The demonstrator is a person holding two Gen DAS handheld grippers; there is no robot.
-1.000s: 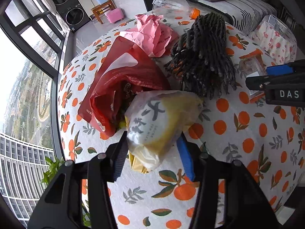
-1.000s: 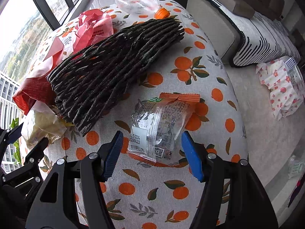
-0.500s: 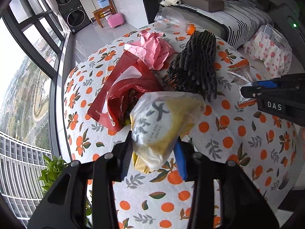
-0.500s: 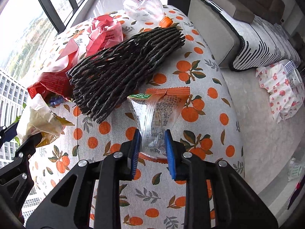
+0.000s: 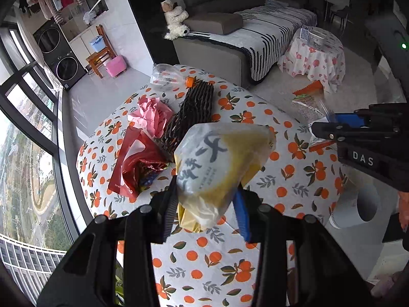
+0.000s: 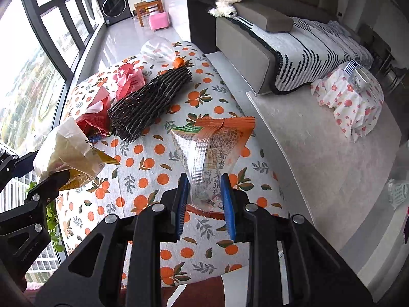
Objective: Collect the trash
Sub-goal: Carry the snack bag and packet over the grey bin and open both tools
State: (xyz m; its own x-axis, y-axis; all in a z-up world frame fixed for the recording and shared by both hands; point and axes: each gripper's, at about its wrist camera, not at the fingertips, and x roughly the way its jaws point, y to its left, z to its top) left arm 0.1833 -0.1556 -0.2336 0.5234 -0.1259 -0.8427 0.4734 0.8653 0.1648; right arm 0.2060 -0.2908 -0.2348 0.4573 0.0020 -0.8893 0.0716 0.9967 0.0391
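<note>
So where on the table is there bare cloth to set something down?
Free: the tablecloth's near half, below the black foam net, and its right edge by the carpet. Crowded: the far left, where red bag, pink paper, net and plastic bottle bunch together.

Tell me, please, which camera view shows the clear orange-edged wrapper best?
The right wrist view: the clear orange-edged wrapper stands centred, print visible, pinched by the right gripper. The left wrist view shows it small at the frame's edge.
</note>
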